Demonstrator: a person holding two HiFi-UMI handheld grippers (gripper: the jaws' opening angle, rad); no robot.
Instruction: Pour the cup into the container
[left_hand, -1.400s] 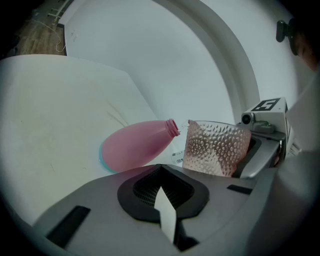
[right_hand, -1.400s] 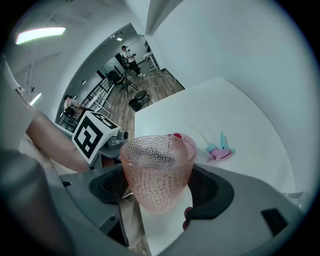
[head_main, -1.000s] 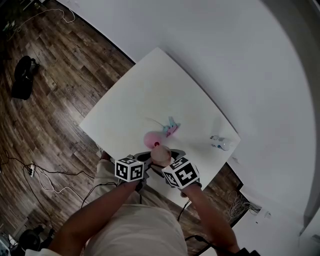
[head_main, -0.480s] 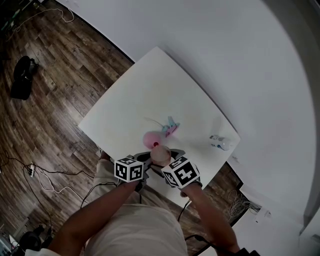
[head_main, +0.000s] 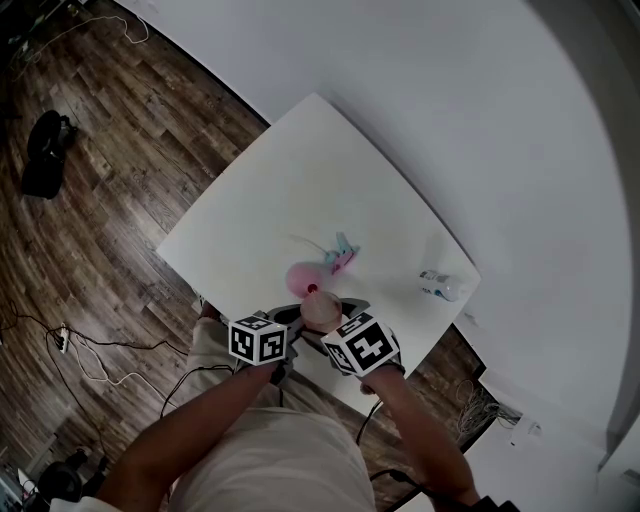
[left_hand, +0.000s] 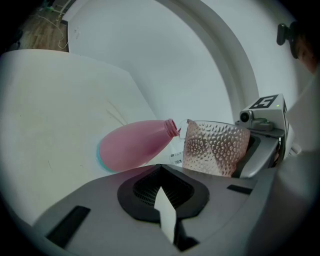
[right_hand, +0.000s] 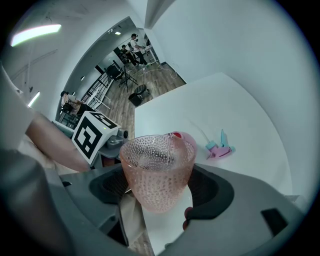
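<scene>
Right tongs (right_hand: 162, 189) are clamped on the dimpled, pink-tinted clear cup (left_hand: 215, 147), one jaw on each side of its lower body. The cup is held off the white bench (head_main: 300, 170) at the near edge and tipped toward the bottle.

The container is a pink plastic bottle with a teal base (left_hand: 132, 146). It sits at an angle with its base low on the left and its open neck raised to the right. The neck is right at the cup's rim, but I can't tell whether they touch. I also can't see what keeps the bottle tilted.

Left tongs (left_hand: 163, 189) are clenched, jaws together. The bottle lies beyond the tips, not between them.

Writing: both tongs carry cubes with black-and-white square markers and no text. A small printed label shows just under the bottle neck in the left gripper view, too small to read.

Also on the bench: a pink-and-teal spray head (right_hand: 220, 148) lies just beyond the bottle. A small clear-and-white object (head_main: 441, 287) sits well apart near the right edge. Dark wood floor (head_main: 110, 170) is to the left.
</scene>
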